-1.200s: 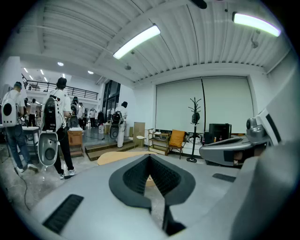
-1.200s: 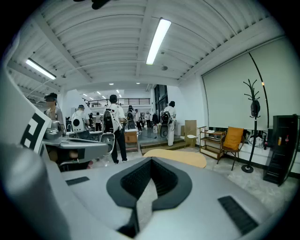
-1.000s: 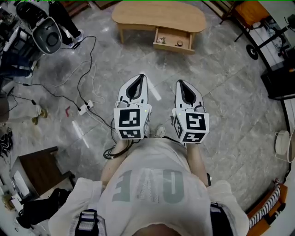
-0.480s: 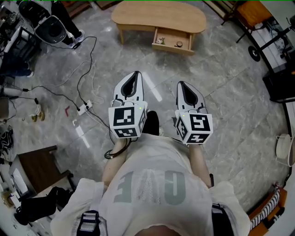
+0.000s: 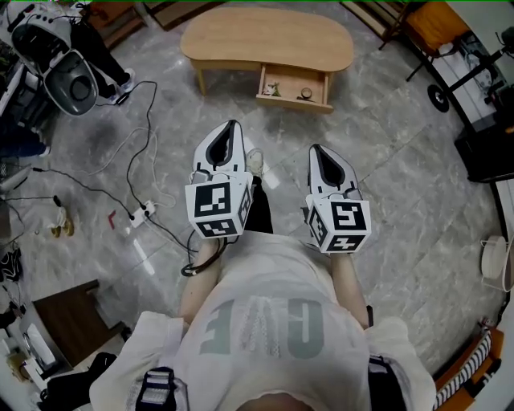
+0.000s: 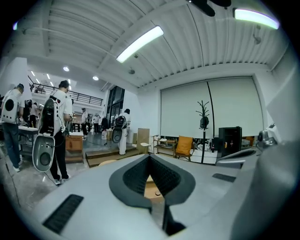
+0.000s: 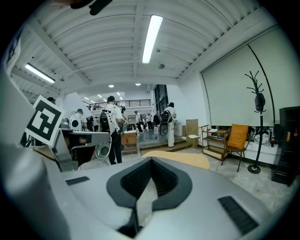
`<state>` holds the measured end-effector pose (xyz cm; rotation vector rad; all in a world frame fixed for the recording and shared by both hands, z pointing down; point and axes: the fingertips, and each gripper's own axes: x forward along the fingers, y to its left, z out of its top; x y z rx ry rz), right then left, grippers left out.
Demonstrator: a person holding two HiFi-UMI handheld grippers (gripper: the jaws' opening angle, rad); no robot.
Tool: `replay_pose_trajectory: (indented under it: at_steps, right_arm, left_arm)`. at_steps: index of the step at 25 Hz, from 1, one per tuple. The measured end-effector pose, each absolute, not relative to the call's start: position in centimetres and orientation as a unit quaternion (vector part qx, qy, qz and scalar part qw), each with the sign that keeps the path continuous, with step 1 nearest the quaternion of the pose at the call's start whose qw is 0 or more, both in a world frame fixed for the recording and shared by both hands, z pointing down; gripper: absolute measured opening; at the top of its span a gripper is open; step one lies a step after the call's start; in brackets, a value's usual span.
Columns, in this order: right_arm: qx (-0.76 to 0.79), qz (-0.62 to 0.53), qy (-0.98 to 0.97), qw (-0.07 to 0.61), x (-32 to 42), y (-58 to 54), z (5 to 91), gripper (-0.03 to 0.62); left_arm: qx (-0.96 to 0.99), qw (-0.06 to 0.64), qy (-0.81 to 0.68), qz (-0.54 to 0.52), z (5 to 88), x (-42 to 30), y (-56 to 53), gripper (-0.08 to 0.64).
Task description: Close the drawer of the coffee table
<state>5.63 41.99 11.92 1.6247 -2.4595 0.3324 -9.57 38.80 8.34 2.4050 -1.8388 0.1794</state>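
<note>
The left claw (image 5: 234,124) is clenched with nothing in it: in the left gripper view its tips (image 6: 150,157) meet, and only the pad hollow behind them stays open. The right claw (image 5: 314,148) is clenched and empty as well, its tips (image 7: 151,161) together in the right gripper view. I have both held level in front of the operator's chest, side by side and apart from each other, with a shoe (image 5: 254,161) showing between them.

The coffee table (image 5: 241,40) stands ahead, well apart from both claws. Its drawer (image 5: 294,85) hangs open from the near edge of the rounded worktop (image 5: 321,40), right of centre, its front panel towards me. A few small items lie inside; I cannot tell what they are.

Between the claws and the drawer front lies a stretch of grey marble floor (image 5: 385,160). To the left, black cables (image 5: 148,120) loop across the floor to a white power strip (image 5: 144,212). On the right edge sits a black cabinet (image 5: 486,144), and an orange chair (image 5: 434,20) stands beyond the table's right end.
</note>
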Motion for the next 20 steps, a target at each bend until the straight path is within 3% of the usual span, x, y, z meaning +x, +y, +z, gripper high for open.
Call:
replay_pose_trajectory:
  at_steps: [13, 20]
  right_arm:
    - [0.581, 0.1, -0.803, 0.087, 1.4, 13.8, 8.9, 0.005]
    - [0.609, 0.096, -0.784, 0.067, 0.1, 3.4, 7.1, 0.005]
  left_arm:
    - [0.83, 0.051, -0.553, 0.054, 6.0, -11.9, 10.1, 0.006]
    - [0.849, 0.029, -0.525, 0.056, 4.5, -12.2, 0.3, 0.006]
